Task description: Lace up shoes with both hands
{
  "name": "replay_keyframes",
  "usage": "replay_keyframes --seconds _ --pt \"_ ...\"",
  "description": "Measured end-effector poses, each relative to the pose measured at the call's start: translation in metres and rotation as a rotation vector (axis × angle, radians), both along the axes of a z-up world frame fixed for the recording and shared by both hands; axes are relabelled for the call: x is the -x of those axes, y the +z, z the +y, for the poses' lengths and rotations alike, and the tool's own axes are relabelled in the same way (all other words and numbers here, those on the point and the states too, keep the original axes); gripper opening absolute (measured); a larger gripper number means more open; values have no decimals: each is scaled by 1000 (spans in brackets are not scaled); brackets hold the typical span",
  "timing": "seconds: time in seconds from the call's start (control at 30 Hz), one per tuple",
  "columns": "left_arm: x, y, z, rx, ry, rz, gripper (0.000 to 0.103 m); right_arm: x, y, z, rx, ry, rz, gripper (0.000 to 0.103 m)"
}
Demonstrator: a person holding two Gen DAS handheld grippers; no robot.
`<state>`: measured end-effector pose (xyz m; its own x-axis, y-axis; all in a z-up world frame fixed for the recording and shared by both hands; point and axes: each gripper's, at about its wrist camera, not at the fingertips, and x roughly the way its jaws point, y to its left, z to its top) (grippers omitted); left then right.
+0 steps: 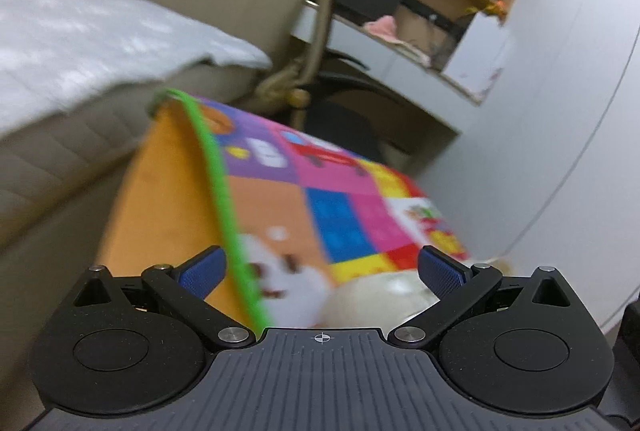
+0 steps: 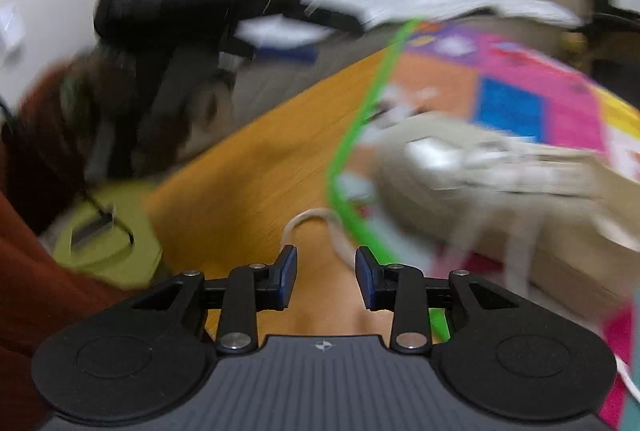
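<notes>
Both tools empty: the left tool (image 1: pixel 320 273) gapes wide, the right tool (image 2: pixel 326 279) stands partly open beside a loose cream lace (image 2: pixel 316 221). The beige canvas shoe (image 2: pixel 480 175) rests on the patchwork play mat (image 2: pixel 520 87); blurred views risk a missed grab.

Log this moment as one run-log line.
left gripper: open, empty | right gripper: open, empty | shoe: on mat | lace: loose ahead of right gripper

An orange wooden worktop (image 2: pixel 256 167) carries a colourful green-edged play mat (image 2: pixel 516 103); a beige laced shoe (image 2: pixel 460 167) lies on the mat.
</notes>
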<state>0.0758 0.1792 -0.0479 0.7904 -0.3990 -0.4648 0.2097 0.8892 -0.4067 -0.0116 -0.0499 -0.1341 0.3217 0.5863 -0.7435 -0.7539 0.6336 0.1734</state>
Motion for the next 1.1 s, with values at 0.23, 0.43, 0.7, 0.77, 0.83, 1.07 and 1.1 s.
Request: replay_keyframes --seconds 0.23,0.43,0.7,0.77,0.83,1.07,1.1 --pt "20 3 -2 -180 -31 -26 103 14 -23 31 59 55 -9 1" --pt "17 5 -13 -186 -101 -43 103 -2 14 -4 -99 -88 44 1" --pt "23 15 -41 -233 -217 -141 103 -18 77 -89 -420 -330 97 2" --pt "28 20 -52 -279 -257 -198 103 -20 82 -104 -497 -360 133 2" --pt "36 25 -64 -340 -299 -268 103 -25 84 -116 -573 -380 177 2" --pt "67 27 -120 -553 -501 -498 62 -35 70 -125 -705 -382 281 2" --pt "66 26 -126 -556 -520 -499 61 -35 69 -126 -709 -381 286 2"
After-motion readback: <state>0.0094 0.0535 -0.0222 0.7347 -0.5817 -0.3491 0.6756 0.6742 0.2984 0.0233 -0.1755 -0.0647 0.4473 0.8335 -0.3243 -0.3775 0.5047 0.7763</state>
